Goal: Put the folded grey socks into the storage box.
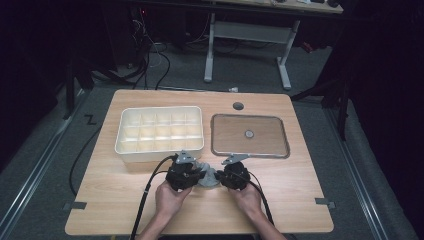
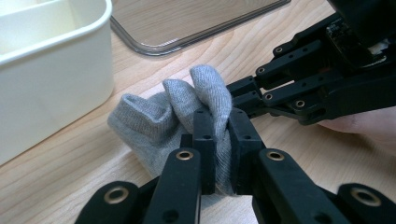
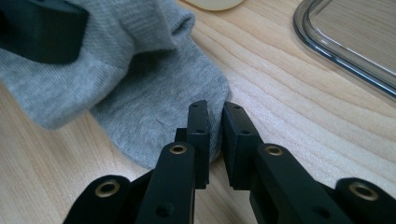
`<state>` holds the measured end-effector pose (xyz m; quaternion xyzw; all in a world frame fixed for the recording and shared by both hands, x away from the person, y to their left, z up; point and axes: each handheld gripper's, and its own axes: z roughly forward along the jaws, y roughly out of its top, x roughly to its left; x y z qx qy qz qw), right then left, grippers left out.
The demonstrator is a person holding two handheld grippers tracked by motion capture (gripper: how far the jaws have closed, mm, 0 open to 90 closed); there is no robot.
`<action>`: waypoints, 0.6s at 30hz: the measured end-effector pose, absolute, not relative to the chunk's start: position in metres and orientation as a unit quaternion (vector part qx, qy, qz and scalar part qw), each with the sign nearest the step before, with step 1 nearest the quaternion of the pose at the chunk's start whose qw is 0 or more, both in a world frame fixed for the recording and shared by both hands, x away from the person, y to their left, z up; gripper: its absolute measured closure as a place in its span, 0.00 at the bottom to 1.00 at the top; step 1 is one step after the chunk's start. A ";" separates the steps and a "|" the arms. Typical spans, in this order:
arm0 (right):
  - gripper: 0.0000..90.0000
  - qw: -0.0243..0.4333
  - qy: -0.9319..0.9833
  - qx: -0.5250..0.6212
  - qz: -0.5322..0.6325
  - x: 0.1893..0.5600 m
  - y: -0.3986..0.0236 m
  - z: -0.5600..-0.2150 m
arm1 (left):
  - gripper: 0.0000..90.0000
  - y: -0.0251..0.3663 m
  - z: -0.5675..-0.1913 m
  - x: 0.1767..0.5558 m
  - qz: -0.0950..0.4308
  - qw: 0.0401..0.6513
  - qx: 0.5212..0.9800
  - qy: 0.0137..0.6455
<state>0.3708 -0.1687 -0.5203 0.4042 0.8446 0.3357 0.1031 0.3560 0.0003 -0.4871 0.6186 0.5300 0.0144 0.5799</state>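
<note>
A grey sock [image 1: 209, 177] lies bunched on the wooden table, between my two grippers. My left gripper [image 1: 201, 175] comes at it from the left. In the left gripper view its jaws [image 2: 222, 140] are shut on a fold of the sock [image 2: 154, 121]. My right gripper [image 1: 218, 176] comes from the right. In the right gripper view it [image 3: 215, 135] pinches the rounded edge of the sock [image 3: 154, 93]. The left gripper view shows the right gripper [image 2: 236, 93] touching the sock's far side. Part of the left gripper [image 3: 42, 32] sits over the sock at upper left.
A white box with several compartments [image 1: 160, 131] stands behind the left gripper, close by [image 2: 56, 79]. A clear shallow tray [image 1: 250, 136] with a small round piece at its middle lies to the right [image 3: 345, 42]. A desk frame and cables stand beyond the table.
</note>
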 end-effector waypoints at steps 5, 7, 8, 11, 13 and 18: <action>0.92 0.102 0.845 0.401 0.338 0.372 -0.168 -0.521 | 0.93 -0.005 -0.490 0.358 0.012 0.577 0.623 0.528; 0.91 0.102 0.845 0.401 0.339 0.372 -0.168 -0.521 | 0.93 -0.007 -0.492 0.359 0.011 0.575 0.625 0.527; 0.91 0.101 0.845 0.401 0.339 0.372 -0.168 -0.521 | 0.93 -0.008 -0.493 0.359 0.009 0.576 0.625 0.527; 0.91 0.102 0.845 0.399 0.341 0.373 -0.168 -0.521 | 0.92 -0.012 -0.496 0.361 0.008 0.577 0.626 0.524; 0.91 0.102 0.845 0.399 0.342 0.373 -0.168 -0.521 | 0.92 -0.014 -0.499 0.362 0.010 0.572 0.629 0.526; 0.91 0.101 0.845 0.398 0.344 0.373 -0.168 -0.522 | 0.92 -0.016 -0.505 0.366 0.017 0.563 0.632 0.532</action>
